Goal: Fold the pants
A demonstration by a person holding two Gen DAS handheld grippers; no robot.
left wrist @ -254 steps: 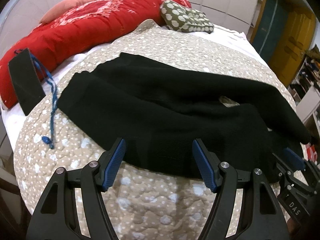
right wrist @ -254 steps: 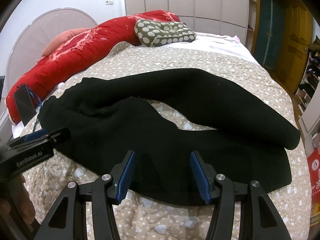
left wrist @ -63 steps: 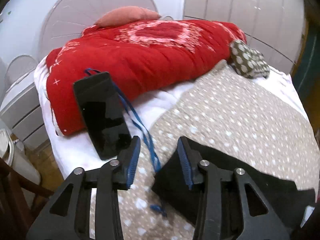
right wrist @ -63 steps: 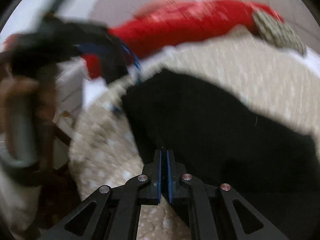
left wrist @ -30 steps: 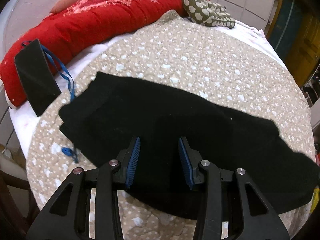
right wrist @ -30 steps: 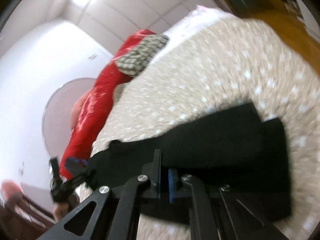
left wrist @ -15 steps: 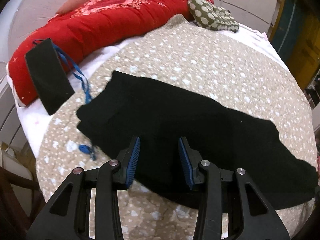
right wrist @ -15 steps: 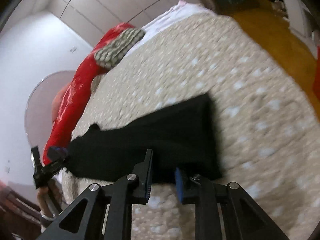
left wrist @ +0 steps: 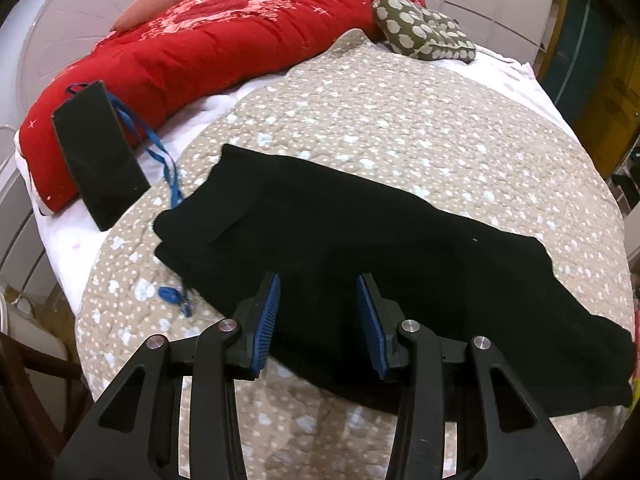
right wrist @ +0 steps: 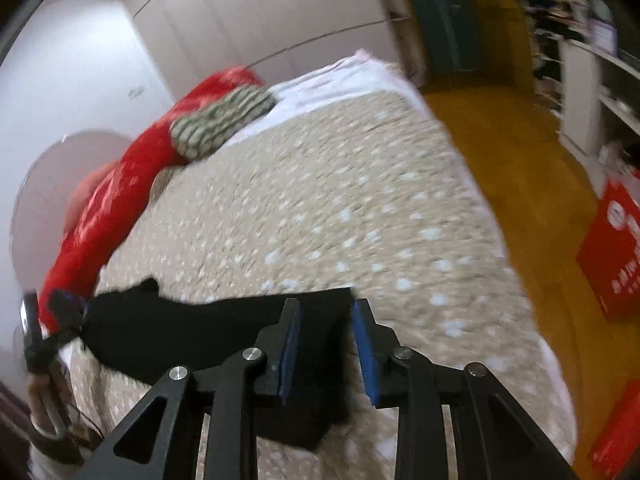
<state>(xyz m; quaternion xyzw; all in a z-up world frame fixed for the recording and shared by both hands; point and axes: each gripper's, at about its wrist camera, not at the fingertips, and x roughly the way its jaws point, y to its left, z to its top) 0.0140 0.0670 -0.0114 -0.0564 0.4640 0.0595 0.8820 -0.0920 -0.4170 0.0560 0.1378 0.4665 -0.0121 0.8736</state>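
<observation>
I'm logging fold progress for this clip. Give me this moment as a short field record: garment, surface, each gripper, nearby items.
garment: black pants, lying flat as one long band, legs stacked
surface: beige dotted quilt on the bed
left gripper: open, above the pants' near edge, holding nothing
right gripper: open, at the pants' end, holding nothing
nearby: black phone with blue lanyard, leaning on red comforter; green dotted cushion

Right wrist view motion-blurred; lanyard (left wrist: 162, 158) partly hidden under pants (left wrist: 380, 264).

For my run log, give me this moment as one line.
pants: folded lengthwise, flat on quilt | left gripper: open, over them | right gripper: open at leg end
</observation>
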